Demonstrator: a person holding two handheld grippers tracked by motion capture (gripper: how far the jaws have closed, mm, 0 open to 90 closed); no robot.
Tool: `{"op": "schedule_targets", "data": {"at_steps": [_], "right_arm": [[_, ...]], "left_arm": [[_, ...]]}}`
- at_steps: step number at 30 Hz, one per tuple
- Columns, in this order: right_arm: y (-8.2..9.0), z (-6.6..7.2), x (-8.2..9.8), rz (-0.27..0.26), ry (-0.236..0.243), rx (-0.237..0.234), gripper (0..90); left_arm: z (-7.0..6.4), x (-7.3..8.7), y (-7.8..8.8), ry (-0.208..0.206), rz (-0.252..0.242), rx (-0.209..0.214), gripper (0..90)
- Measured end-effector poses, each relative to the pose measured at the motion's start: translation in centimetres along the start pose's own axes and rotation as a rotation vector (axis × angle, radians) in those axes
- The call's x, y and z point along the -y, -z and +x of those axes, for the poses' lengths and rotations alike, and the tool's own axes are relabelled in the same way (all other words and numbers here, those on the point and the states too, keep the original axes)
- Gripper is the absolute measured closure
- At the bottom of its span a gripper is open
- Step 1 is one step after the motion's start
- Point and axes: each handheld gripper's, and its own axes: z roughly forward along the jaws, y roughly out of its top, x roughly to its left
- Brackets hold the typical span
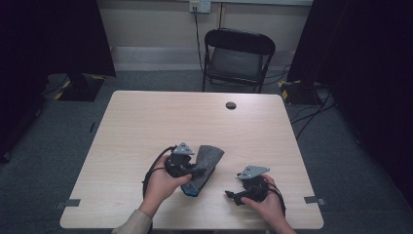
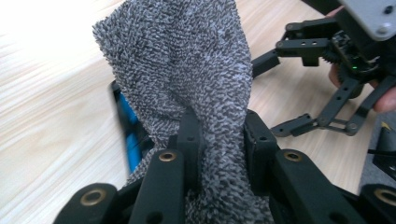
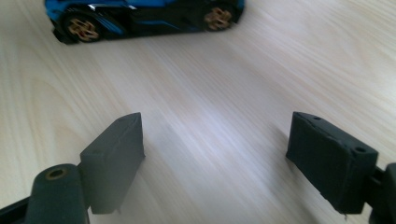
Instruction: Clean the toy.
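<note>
High view: a person seated at the near edge of a pale wooden table [image 1: 146, 122] is working a two-jaw gripper in each hand, lifting a grey terry-cloth towel [image 1: 207, 163] away from a blue toy sports car [image 1: 191, 191] whose tip is peeking out from under the cloth's near end. The left gripper [image 1: 187, 168] is pinching the towel, its jaws closed tight on a bunched fold, as the left gripper view is showing: the black pads [image 2: 190, 140] are pressing into the grey cloth [image 2: 187, 70] from both sides, with a strip of the blue car [image 2: 128, 135] showing just left of it. The right gripper [image 1: 234, 195] is hovering above the table to the right of the towel, near the front edge, its jaws standing wide apart and holding nothing; in the right gripper view its two pads [image 3: 116, 154] are framing bare wood, with the car [image 3: 144, 14] lying side-on at the far side. The uncovering appears to be under way; the next move is likely calling for the left gripper to be carrying the cloth clear and the right gripper to be closing in on the car.
</note>
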Motion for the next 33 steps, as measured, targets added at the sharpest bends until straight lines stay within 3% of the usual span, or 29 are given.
{"op": "schedule_targets", "data": {"at_steps": [10,19,28,33], "right_arm": [[1.4,-2.3,1.4,0.013,-0.001,0.028,14.0],[2.9,-4.2,2.7,0.012,-0.019,0.054,13.3],[3.6,-5.4,3.6,-0.002,-0.039,0.064,13.5],[3.8,-5.8,4.1,-0.028,-0.054,0.073,13.4]], "left_arm": [[-2.0,-1.4,-3.3,-0.036,0.01,0.051,72.8],[-3.4,-2.1,-5.3,-0.068,0.026,0.074,72.8],[-4.4,-2.2,-7.6,-0.08,0.041,0.088,72.6],[-4.7,-2.1,-8.4,-0.087,0.048,0.076,72.6]]}}
